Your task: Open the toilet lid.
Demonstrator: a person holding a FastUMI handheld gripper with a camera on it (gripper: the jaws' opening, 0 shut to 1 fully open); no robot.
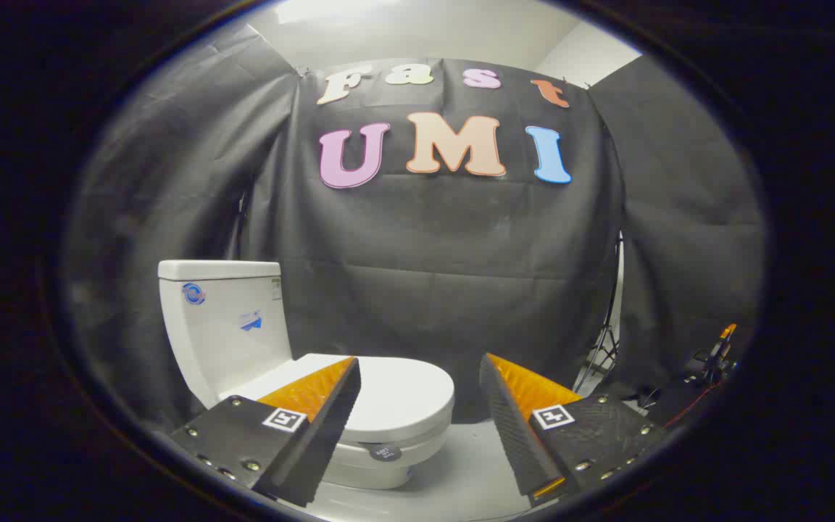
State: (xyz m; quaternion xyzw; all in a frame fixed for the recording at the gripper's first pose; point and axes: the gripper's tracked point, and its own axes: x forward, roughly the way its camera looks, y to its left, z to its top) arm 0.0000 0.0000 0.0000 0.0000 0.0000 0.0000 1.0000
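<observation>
Approach stage: gripper [420, 402] fingers spread, empty; glossy white plastic toilet lid [396, 395] lay closed, front edge apparently needing hooking next

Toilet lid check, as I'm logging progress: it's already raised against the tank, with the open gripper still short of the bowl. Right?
Not quite. In the gripper view the toilet lid lies shut, flat over the bowl. The gripper is open, short of it.

lid [396, 395] down on toilet [243, 341], ahead of tool [419, 362]
</observation>
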